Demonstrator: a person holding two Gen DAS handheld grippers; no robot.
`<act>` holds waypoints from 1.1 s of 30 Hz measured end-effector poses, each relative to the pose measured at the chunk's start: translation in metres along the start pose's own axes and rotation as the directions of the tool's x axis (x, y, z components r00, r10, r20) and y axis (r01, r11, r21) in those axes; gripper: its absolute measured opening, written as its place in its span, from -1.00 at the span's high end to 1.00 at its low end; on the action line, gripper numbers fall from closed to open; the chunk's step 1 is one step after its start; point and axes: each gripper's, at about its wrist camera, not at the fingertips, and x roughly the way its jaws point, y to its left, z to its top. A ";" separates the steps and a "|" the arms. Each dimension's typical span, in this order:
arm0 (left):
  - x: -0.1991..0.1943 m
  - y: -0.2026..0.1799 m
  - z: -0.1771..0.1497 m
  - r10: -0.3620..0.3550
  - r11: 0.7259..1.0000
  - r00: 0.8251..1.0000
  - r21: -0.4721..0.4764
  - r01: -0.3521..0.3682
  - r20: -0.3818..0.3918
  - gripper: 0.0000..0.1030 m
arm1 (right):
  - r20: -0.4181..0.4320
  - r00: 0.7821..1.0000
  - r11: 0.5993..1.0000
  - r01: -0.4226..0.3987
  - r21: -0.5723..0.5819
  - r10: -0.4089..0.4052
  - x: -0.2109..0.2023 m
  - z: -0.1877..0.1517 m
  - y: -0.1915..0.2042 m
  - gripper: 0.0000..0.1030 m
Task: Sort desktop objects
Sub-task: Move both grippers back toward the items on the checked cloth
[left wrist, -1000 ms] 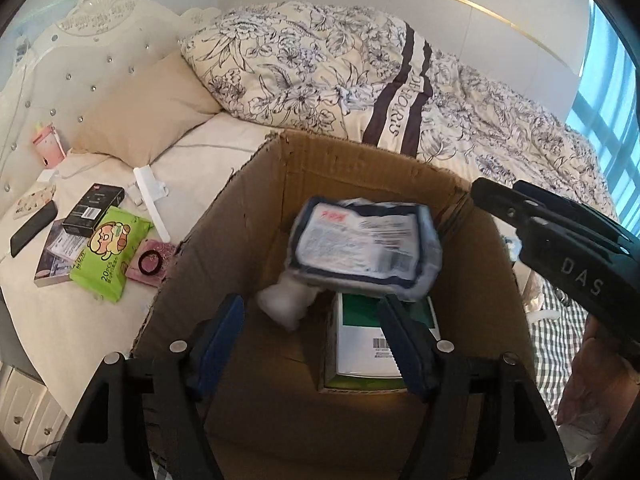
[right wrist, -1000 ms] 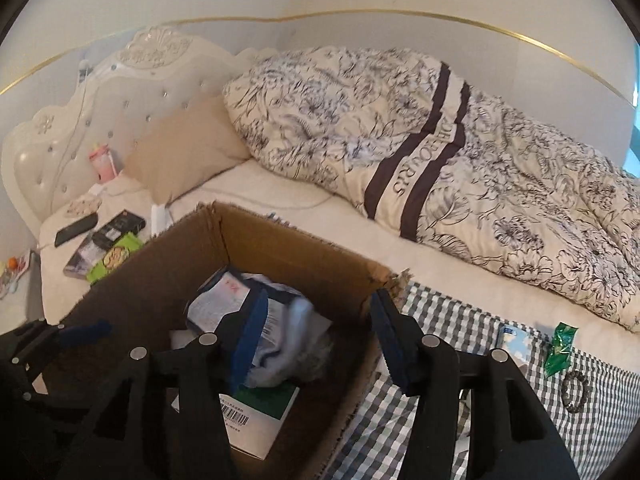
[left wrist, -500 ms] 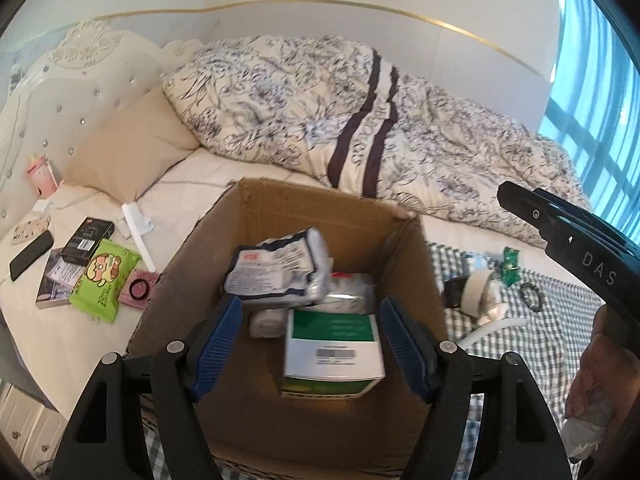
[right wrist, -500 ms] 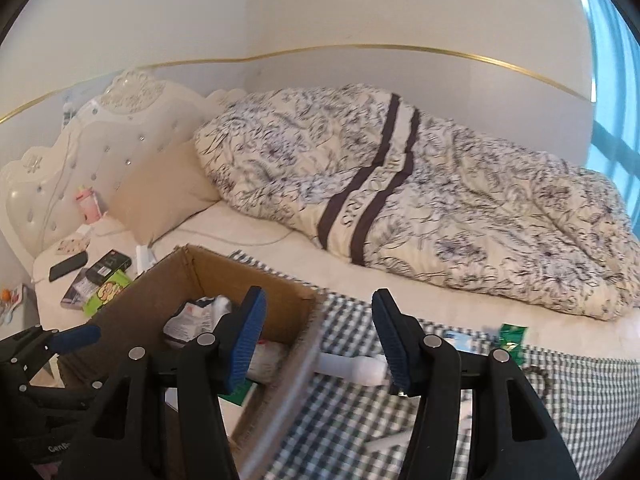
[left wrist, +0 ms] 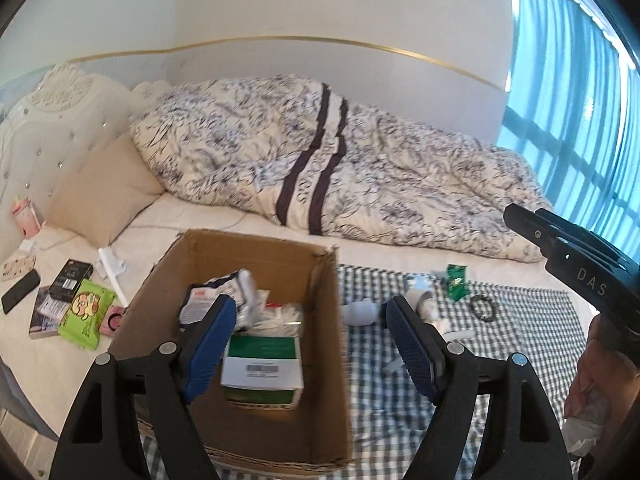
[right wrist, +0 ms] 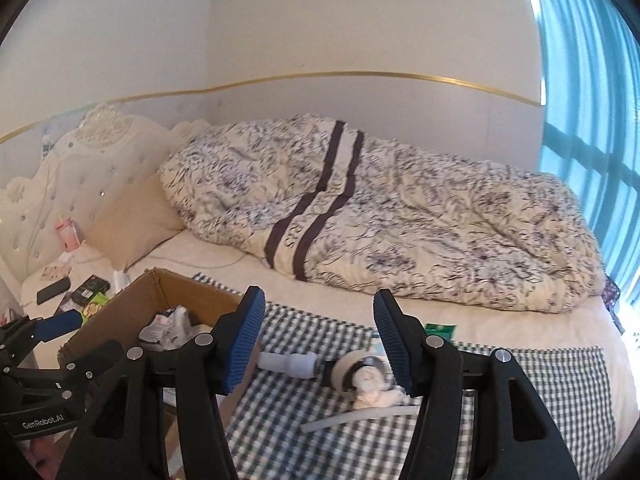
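Note:
An open cardboard box (left wrist: 324, 344) stands on a checked cloth (left wrist: 500, 360) on the bed. It holds a white-and-blue packet (left wrist: 208, 300), a green-and-white carton (left wrist: 262, 364) and some white wrapping. My left gripper (left wrist: 310, 344) hangs open above the box's near side, holding nothing. My right gripper (right wrist: 319, 340) is open over the cloth, right of the box (right wrist: 132, 312). On the cloth beyond it lie a white tube (right wrist: 286, 364), a tape roll (right wrist: 352, 366), a crumpled tissue (right wrist: 376, 394), a white stick (right wrist: 352, 420) and a green packet (right wrist: 440, 330). A black ring (left wrist: 483, 307) lies farther right.
A floral duvet (left wrist: 360, 176) and a beige pillow (left wrist: 96, 200) fill the back of the bed. Left of the box lie a green wipes pack (left wrist: 86, 312), a black box (left wrist: 71, 280) and a phone (left wrist: 20, 296). A blue-curtained window (left wrist: 580, 120) is on the right.
The white-and-blue packet dropped from between the left fingers and now lies in the box. Both grippers drew back and up; the right one swung right over the checked cloth.

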 end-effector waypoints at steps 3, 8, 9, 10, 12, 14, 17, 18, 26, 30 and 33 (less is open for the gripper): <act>-0.007 -0.014 0.002 -0.012 1.000 1.000 0.013 0.011 0.024 -0.73 | 0.054 0.998 1.000 0.023 0.021 -0.024 -0.020 0.000 -0.016 -0.10; -0.011 -0.034 0.004 -0.035 0.999 0.998 0.010 0.034 0.043 -0.75 | 0.131 0.989 0.997 0.061 0.053 -0.068 -0.050 -0.003 -0.043 -0.10; -0.011 -0.038 0.004 -0.039 0.999 0.998 0.011 0.038 0.045 -0.75 | 0.134 0.988 0.996 0.067 0.058 -0.074 -0.053 -0.003 -0.050 -0.14; -0.012 -0.042 0.005 -0.043 0.999 0.998 0.013 0.042 0.048 -0.76 | 0.134 0.988 0.995 0.073 0.062 -0.080 -0.056 -0.003 -0.055 -0.17; -0.012 -0.052 0.005 -0.052 0.999 0.997 0.018 0.051 0.053 -0.81 | 0.134 0.986 0.994 0.087 0.068 -0.095 -0.062 -0.005 -0.067 -0.18; -0.012 -0.062 0.004 -0.063 0.998 0.996 0.026 0.062 0.056 -0.83 | 0.128 0.986 0.992 0.102 0.072 -0.110 -0.066 -0.007 -0.078 -0.18; -0.008 -0.081 0.003 -0.081 0.996 0.995 0.049 0.078 0.052 -0.84 | 0.118 0.985 0.990 0.119 0.081 -0.128 -0.072 -0.012 -0.096 -0.18; -0.007 -0.086 0.002 -0.084 0.995 0.995 0.055 0.082 0.050 -0.85 | 0.114 0.985 0.989 0.122 0.083 -0.131 -0.073 -0.013 -0.099 -0.18; 0.019 -0.129 -0.011 -0.107 0.989 0.994 0.102 0.105 0.008 -0.86 | 0.071 0.984 0.981 0.155 0.118 -0.164 -0.073 -0.034 -0.141 -0.18; 0.035 -0.145 -0.018 -0.109 0.987 0.994 0.120 0.109 -0.013 -0.86 | 0.043 0.985 0.978 0.162 0.134 -0.169 -0.065 -0.045 -0.161 -0.18; 0.049 -0.153 -0.024 -0.101 0.987 0.994 0.123 0.104 -0.032 -0.86 | 0.016 0.986 0.976 0.162 0.145 -0.166 -0.053 -0.051 -0.173 -0.18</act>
